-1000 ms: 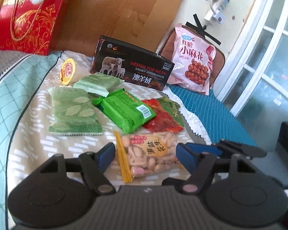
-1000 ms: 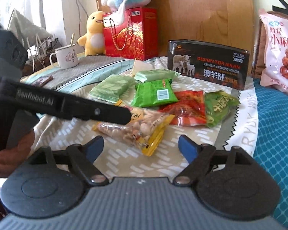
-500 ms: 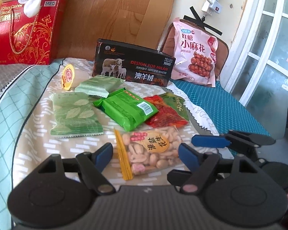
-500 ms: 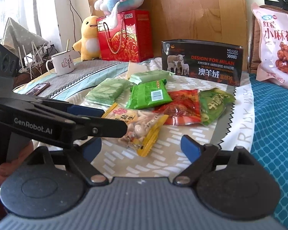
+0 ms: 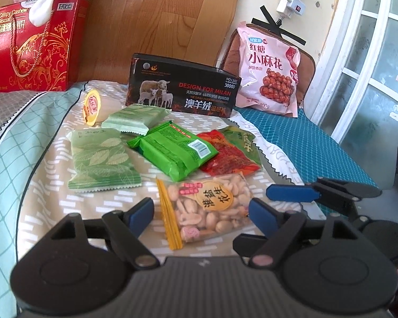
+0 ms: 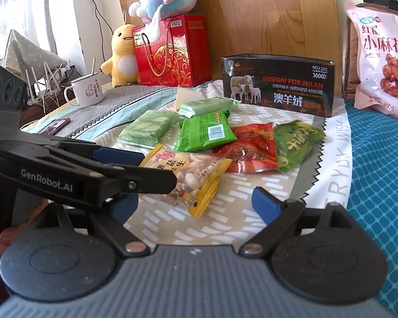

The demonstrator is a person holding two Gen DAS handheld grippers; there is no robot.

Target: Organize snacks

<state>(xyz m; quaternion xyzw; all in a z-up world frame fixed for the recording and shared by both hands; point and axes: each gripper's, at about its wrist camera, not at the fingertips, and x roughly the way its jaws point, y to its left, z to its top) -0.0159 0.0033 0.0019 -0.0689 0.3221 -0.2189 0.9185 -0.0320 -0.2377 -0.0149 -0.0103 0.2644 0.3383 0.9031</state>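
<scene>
A clear peanut bag (image 5: 209, 206) with a yellow edge lies nearest me on the patterned cloth; it also shows in the right wrist view (image 6: 193, 177). My left gripper (image 5: 201, 214) is open, its fingers either side of the bag's near end. My right gripper (image 6: 196, 206) is open and empty, just short of the bag. Behind lie a bright green packet (image 5: 172, 149), a red packet (image 5: 225, 159), a dark green packet (image 5: 242, 143), two pale green leaf packets (image 5: 102, 159) and a small jelly cup (image 5: 91, 106).
A black open box (image 5: 183, 92) stands behind the snacks. A pink bag (image 5: 269, 71) leans on a chair at the back right. A red gift box (image 5: 34, 45), plush toys (image 6: 119, 55) and a white mug (image 6: 87, 90) stand at the left.
Both grippers have moved closer to the peanut bag and tilted up a little. The left gripper now crosses in front of the right wrist camera. No snack has moved.
</scene>
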